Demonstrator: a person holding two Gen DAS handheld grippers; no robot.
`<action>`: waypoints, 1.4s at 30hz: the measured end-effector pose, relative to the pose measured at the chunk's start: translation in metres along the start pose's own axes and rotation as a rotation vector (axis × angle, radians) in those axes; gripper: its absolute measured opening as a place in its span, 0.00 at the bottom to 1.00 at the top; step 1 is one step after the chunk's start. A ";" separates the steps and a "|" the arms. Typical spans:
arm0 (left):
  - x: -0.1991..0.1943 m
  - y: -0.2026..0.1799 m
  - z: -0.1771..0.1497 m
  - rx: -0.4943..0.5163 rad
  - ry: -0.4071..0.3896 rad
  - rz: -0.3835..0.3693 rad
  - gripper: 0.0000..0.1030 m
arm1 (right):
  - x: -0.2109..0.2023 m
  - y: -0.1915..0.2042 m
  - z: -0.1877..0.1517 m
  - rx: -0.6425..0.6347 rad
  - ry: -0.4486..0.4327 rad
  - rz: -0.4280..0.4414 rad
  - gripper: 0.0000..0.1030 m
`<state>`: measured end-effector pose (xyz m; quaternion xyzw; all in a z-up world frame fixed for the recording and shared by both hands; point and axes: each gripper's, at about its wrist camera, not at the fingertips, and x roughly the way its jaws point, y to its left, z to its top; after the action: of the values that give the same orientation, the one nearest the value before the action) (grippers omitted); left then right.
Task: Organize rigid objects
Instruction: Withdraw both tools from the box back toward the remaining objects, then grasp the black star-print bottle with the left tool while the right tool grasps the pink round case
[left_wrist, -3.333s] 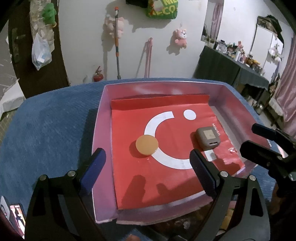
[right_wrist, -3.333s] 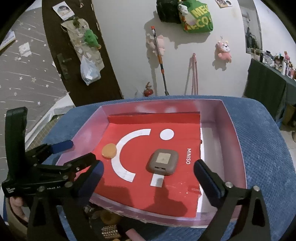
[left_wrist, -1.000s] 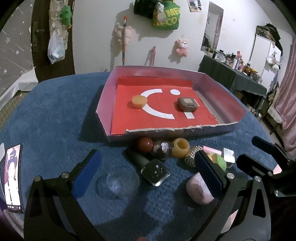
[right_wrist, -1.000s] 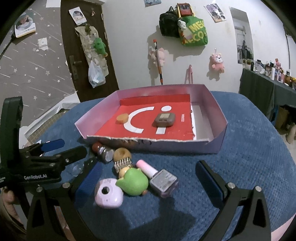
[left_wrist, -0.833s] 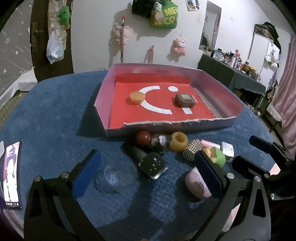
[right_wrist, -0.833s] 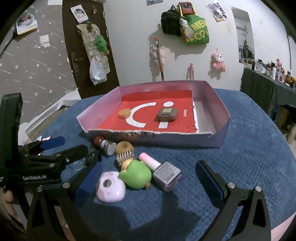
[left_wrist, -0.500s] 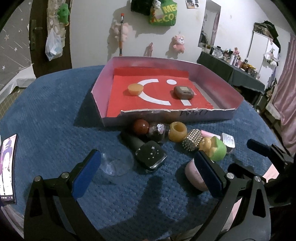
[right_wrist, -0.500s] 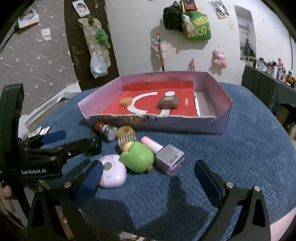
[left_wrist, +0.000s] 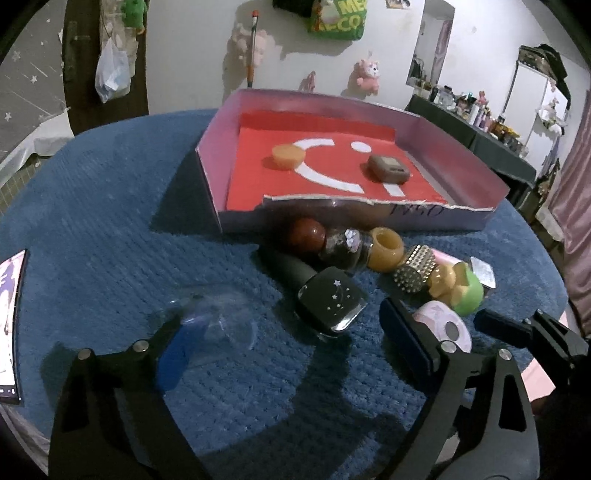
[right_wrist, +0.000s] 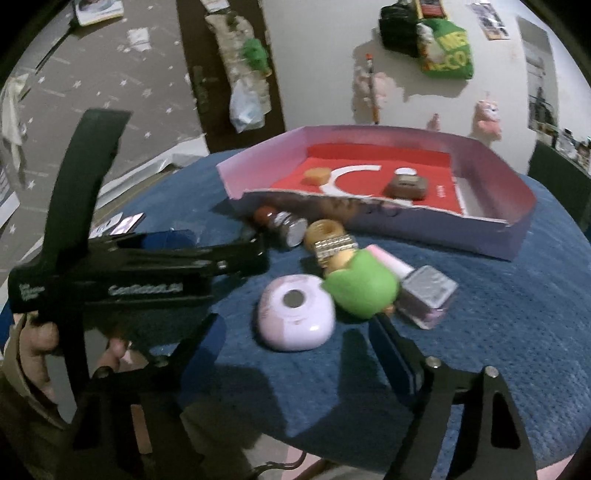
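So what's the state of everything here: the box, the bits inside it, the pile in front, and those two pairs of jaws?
Box: open-topped, front wall torn.
Orange disc: flat inside the box.
Brown case: inside the box, lid shut.
Dark bottle: on its side, capped.
Pink bottle: on its side, capped.
Lilac case: outside the box.
Left gripper: open, empty.
Right gripper: open, empty.

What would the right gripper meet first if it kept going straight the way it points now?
Most likely the rounded lilac case with a grey disc, which lies just ahead between the open jaws of the right gripper. The green frog-shaped toy sits right behind it. Depth is hard to judge here.
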<state>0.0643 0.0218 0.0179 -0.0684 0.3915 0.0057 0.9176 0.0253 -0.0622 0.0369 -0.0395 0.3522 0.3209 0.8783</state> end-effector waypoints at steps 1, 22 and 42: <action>0.002 0.000 0.000 0.000 0.004 -0.002 0.90 | 0.003 0.001 0.000 -0.004 0.006 0.004 0.76; 0.002 0.028 -0.006 -0.040 0.021 0.076 0.90 | 0.020 0.005 0.000 -0.047 -0.001 0.053 0.69; 0.003 0.010 -0.005 -0.026 -0.012 -0.018 0.36 | 0.021 0.006 -0.002 -0.065 -0.015 -0.016 0.52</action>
<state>0.0623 0.0314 0.0106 -0.0838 0.3854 0.0029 0.9189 0.0325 -0.0469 0.0229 -0.0682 0.3345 0.3255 0.8818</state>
